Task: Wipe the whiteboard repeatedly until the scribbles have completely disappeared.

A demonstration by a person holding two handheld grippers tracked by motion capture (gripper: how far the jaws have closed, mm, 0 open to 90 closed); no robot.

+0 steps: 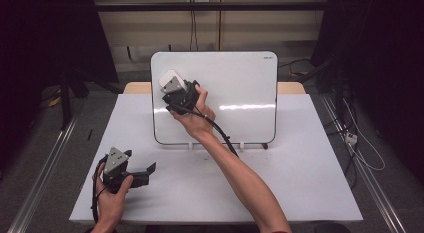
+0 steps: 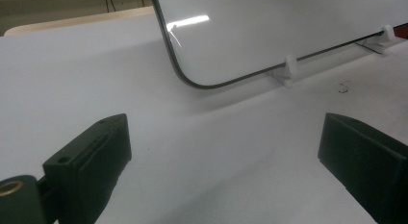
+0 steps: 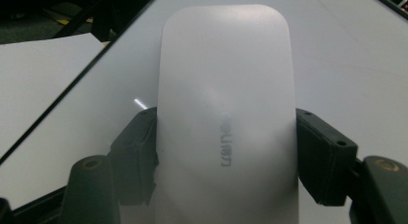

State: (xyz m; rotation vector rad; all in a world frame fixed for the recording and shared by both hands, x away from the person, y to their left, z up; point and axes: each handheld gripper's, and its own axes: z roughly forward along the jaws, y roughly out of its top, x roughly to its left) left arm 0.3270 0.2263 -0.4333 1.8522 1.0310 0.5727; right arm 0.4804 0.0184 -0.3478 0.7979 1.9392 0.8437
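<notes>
A whiteboard (image 1: 235, 93) stands propped on small white feet (image 2: 290, 70) near the far edge of the tabletop (image 1: 300, 183), leaning back with its glossy face toward the person. The right gripper (image 1: 172, 88) is held up against the upper left corner of the whiteboard, with the person's right hand (image 1: 197, 115) wrapped around its body and a black cable (image 1: 222, 135) trailing down across the board toward its lower edge. In the right gripper view, its jaws are clamped on a white rounded eraser (image 3: 223, 118), one black pad pressing each long side; the eraser bears a faint grey logo and lies against the board's surface, close to the board's dark rim. The left gripper (image 1: 145, 172) rests low near the front left corner of the tabletop, held in the left hand (image 1: 112, 195) and pointing toward the board. Its jaws stand wide apart with nothing between them, and the left gripper view looks over bare tabletop toward the board's lower left corner.
</notes>
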